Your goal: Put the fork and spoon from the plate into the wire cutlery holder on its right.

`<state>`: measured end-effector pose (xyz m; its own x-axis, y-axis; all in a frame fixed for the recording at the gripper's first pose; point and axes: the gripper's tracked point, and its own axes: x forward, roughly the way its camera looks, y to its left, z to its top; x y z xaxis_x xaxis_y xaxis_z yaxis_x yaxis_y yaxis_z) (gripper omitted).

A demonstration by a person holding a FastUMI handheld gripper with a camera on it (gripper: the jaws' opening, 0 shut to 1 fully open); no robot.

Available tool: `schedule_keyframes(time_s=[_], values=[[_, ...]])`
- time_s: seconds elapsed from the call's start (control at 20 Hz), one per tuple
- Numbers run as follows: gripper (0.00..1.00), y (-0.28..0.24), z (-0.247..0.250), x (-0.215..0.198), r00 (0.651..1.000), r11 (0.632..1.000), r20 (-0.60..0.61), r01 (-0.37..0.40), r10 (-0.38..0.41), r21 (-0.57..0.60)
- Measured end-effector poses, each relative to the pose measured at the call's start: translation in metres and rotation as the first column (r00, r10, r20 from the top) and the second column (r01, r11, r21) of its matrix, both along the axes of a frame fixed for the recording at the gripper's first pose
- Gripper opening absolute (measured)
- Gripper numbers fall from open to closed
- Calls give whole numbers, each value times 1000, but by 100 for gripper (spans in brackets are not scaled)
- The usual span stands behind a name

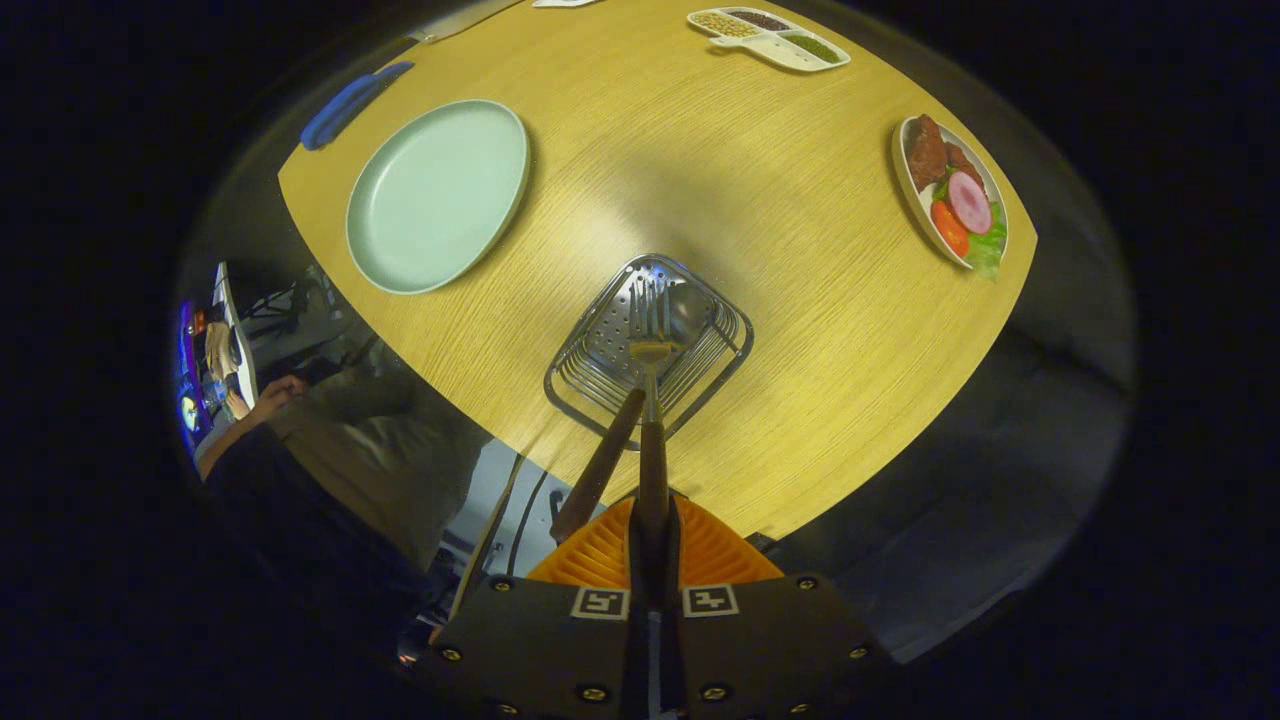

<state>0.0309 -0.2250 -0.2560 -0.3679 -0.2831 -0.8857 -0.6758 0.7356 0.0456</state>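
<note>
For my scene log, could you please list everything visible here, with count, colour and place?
table: one, light wood, under everything.
plate: one, pale green, bare, left of the holder.
wire cutlery holder: one, silver, just ahead of the fingers.
fork: one, silver head, brown handle, gripped, tines in holder.
spoon: one, brown handle, leaning in holder.
food plate: one, white, far right.
divided dish: one, white, far edge.
blue object: one, beyond the plate.
gripper: one, shut on the fork handle.
</note>
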Motion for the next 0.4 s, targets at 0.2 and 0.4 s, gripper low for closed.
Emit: schedule_keyframes(time_s=[0.2, 0.4], values=[[13, 7, 1, 14, 999, 999, 38, 20, -21, 29], [55, 17, 11, 28, 985, 990, 147, 78, -95, 116]])
